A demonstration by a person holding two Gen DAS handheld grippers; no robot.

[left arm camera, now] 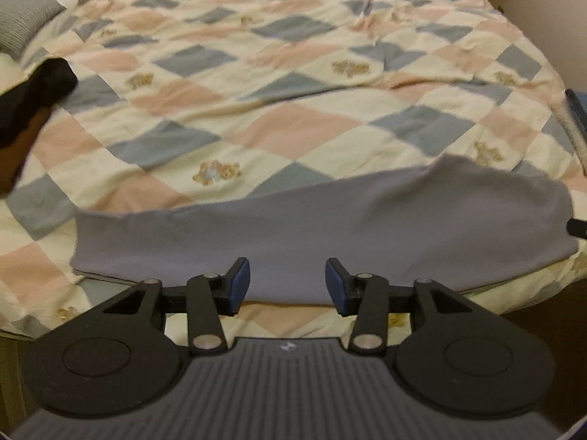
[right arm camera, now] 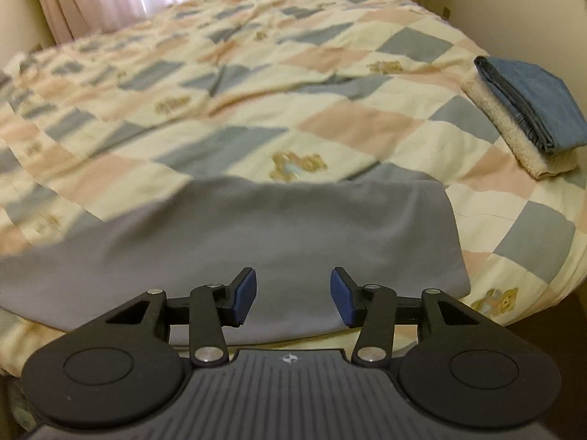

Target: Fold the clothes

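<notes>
Both left gripper (left arm camera: 288,284) and right gripper (right arm camera: 293,295) fingers spread wide, empty, above grey garment (left arm camera: 330,220) flat on quilt (left arm camera: 256,73).

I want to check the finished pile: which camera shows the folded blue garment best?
The right wrist view. There the folded blue garment shows whole, lying on a folded cream fleece piece at the quilt's right side. The left wrist view catches only a dark sliver at its right edge.
</notes>
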